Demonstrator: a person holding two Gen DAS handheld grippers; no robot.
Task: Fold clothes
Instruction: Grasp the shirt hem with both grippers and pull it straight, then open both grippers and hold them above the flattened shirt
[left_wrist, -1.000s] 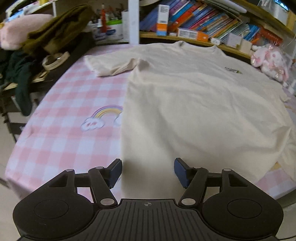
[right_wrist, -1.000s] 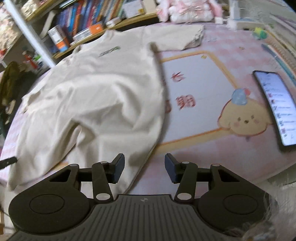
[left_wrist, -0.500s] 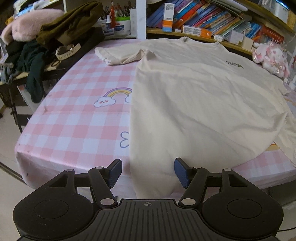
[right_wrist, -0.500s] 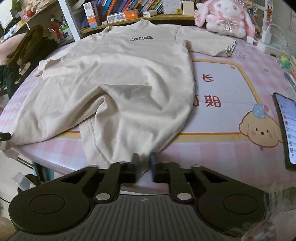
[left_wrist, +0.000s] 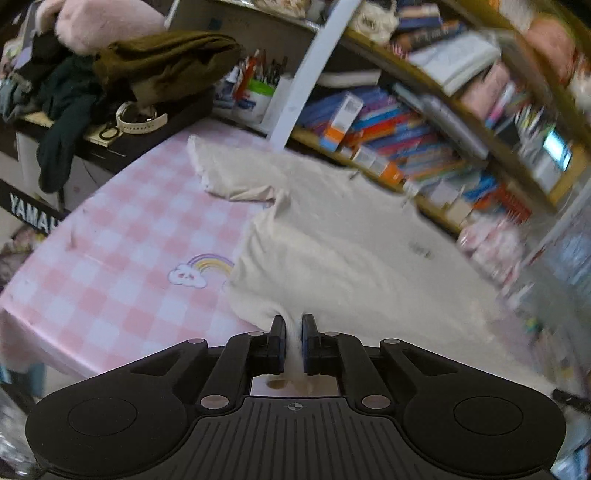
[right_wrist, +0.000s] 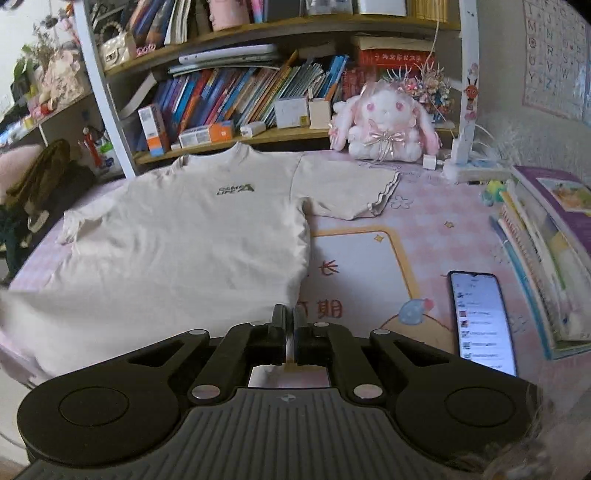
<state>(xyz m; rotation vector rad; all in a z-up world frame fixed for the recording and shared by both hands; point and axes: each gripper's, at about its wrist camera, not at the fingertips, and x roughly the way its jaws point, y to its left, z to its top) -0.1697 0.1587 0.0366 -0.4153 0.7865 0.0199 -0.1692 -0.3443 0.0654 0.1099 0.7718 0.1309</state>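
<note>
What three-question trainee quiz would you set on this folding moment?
1. True or false: both grippers are shut on the T-shirt.
2. Which part does the left gripper pinch: A collar, B hem, C sleeve?
3. Which lies nearest the right gripper: the phone or the plush rabbit?

Key: 1 true. 2 B, the hem; fabric shows between the fingers. 3 the phone, to its right on the table mat.

Dim indoor light; left view motion-blurred at right; fisheye edges bent.
</note>
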